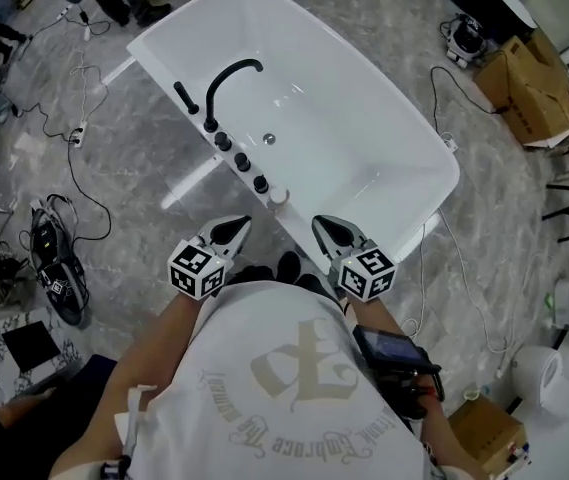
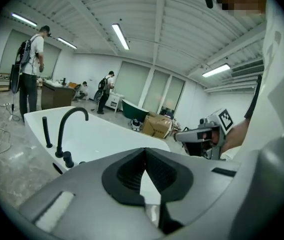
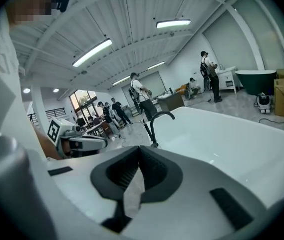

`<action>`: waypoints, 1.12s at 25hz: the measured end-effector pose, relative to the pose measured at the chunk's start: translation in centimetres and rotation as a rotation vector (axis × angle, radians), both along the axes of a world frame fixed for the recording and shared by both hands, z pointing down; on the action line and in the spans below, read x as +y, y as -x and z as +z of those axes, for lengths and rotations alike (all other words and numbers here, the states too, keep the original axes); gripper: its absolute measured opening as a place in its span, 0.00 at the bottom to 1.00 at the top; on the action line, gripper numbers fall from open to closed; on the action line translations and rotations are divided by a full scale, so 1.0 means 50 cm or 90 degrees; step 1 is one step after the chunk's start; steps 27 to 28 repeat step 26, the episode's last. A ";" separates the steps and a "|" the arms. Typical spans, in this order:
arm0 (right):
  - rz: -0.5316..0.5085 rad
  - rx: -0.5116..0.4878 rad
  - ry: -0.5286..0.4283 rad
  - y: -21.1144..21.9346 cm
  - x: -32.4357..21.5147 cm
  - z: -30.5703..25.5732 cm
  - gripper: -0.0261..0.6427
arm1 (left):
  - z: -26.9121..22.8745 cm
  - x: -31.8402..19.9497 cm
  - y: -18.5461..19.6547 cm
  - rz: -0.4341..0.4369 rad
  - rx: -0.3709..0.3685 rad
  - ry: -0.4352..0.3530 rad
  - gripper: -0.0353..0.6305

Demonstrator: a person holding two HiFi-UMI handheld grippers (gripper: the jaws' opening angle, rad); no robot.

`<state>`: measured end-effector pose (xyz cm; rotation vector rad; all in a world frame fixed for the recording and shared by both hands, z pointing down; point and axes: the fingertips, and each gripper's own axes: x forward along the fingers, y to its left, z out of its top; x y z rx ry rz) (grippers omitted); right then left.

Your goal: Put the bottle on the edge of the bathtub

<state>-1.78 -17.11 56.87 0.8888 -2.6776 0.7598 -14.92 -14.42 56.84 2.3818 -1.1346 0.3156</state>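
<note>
The white bathtub [image 1: 404, 128] lies ahead of me, with a black curved faucet [image 1: 226, 83] and a row of black knobs [image 1: 239, 158] along its near left rim. At the end of that row a small white round object [image 1: 279, 196] stands on the rim; it may be the bottle seen from above. My left gripper [image 1: 238, 227] and right gripper [image 1: 325, 228] hover side by side just short of the rim, both shut with nothing in them. The jaws of the left gripper [image 2: 145, 152] and of the right gripper [image 3: 140, 151] touch at the tips.
Cardboard boxes [image 1: 529, 83] sit on the floor at the right, with white buckets [image 1: 554, 378] nearer me. Cables [image 1: 79, 138] trail over the marble floor at the left beside a black case [image 1: 59, 268]. People [image 2: 32, 69] stand beyond the tub.
</note>
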 end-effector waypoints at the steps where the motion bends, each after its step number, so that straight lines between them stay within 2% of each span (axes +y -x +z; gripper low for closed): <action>1: 0.000 -0.003 -0.001 -0.001 0.006 -0.003 0.05 | -0.012 0.002 0.005 -0.005 0.007 -0.007 0.06; 7: -0.016 -0.005 0.001 0.018 0.034 -0.010 0.05 | -0.053 0.024 0.052 -0.046 0.037 -0.031 0.06; 14: -0.043 -0.006 0.003 0.047 0.047 -0.005 0.05 | -0.046 0.057 0.068 -0.071 0.057 -0.019 0.06; 21: -0.047 -0.013 0.003 0.050 0.039 -0.008 0.05 | -0.032 0.048 0.065 -0.085 0.032 -0.007 0.06; 28: -0.046 -0.010 0.007 0.029 0.045 0.003 0.05 | -0.017 0.047 0.041 -0.075 0.032 0.006 0.06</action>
